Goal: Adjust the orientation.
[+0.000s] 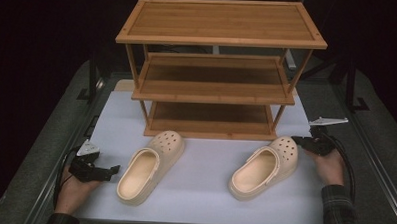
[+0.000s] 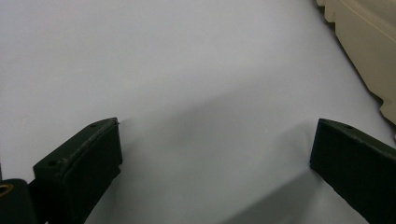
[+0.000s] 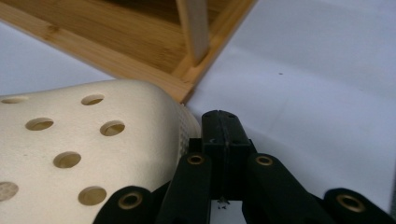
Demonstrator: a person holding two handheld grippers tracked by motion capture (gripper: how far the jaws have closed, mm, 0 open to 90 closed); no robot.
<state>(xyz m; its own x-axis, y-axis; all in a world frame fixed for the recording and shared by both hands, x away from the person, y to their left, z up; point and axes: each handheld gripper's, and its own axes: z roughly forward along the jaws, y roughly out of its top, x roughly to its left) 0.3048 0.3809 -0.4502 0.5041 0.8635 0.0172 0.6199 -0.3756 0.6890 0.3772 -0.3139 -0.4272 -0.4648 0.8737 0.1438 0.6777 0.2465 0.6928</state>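
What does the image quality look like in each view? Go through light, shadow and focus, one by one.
High view: the white table sheet is evenly lit, surroundings fall to black, the wooden rack shades its lower shelves. Left gripper view: the open left gripper is soft-edged, throwing a broad diffuse shadow on the sheet. Right gripper view: the shut right gripper beside the right clog is slightly blurred; no glare.
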